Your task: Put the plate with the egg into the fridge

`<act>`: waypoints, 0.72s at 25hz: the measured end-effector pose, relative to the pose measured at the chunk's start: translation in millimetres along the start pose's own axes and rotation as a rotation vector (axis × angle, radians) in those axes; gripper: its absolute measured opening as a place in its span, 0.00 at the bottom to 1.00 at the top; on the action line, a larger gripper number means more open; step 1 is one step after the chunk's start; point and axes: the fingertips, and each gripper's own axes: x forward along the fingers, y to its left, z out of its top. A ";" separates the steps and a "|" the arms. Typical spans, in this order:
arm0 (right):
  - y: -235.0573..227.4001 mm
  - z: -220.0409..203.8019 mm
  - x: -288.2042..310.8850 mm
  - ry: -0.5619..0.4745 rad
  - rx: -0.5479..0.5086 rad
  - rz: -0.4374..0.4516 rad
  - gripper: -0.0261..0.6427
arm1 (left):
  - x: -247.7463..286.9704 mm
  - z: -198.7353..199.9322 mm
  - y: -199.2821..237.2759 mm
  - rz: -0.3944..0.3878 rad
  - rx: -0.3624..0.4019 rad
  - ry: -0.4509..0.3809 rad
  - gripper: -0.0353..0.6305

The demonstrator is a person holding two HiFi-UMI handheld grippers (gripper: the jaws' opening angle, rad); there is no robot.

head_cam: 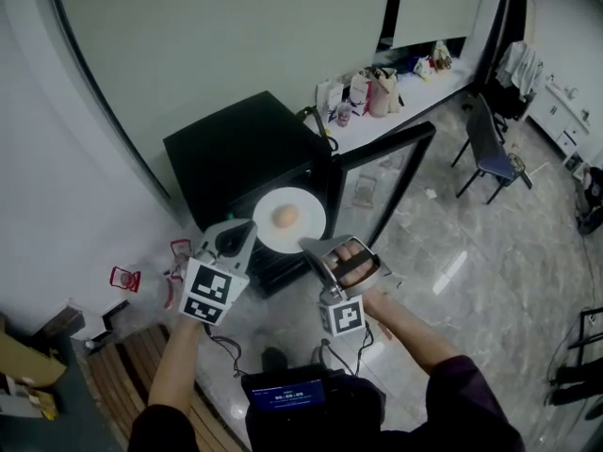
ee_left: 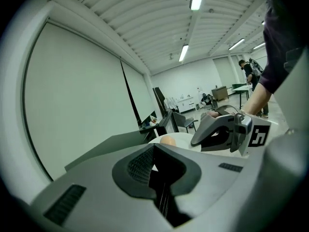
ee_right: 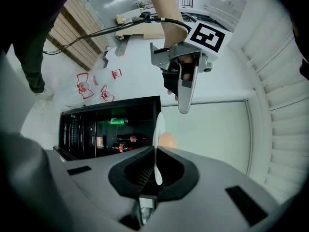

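A white plate (head_cam: 301, 207) with a brown egg (head_cam: 286, 216) on it is held up in front of the black fridge (head_cam: 240, 149), whose glass door (head_cam: 388, 179) stands open. My left gripper (head_cam: 251, 234) is shut on the plate's left rim, and my right gripper (head_cam: 309, 246) is shut on its near right rim. In the right gripper view the plate (ee_right: 157, 129) shows edge-on between the right gripper (ee_right: 157, 170), with the egg (ee_right: 168, 140) beside it. The left gripper view shows the left gripper (ee_left: 154, 167) closed, with the plate (ee_left: 181, 138) and egg (ee_left: 167, 140) just beyond.
The fridge shelves (ee_right: 108, 129) hold a green can and bottles. Red wire items (head_cam: 124, 278) lie on the floor at the left. A wooden pallet (head_cam: 122, 375) sits near my feet. A counter with bags (head_cam: 377, 92) and a chair (head_cam: 490, 149) stand beyond the door.
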 end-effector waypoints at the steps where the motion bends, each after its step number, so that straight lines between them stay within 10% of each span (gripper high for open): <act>1: 4.3 -0.1 -5.9 -0.006 0.003 -0.001 0.07 | -2.4 -5.3 -8.6 0.020 -0.014 -0.003 0.07; 18: 90.9 31.3 6.4 -0.051 -0.010 0.075 0.07 | -19.2 -89.0 -64.3 0.186 -0.099 -0.020 0.07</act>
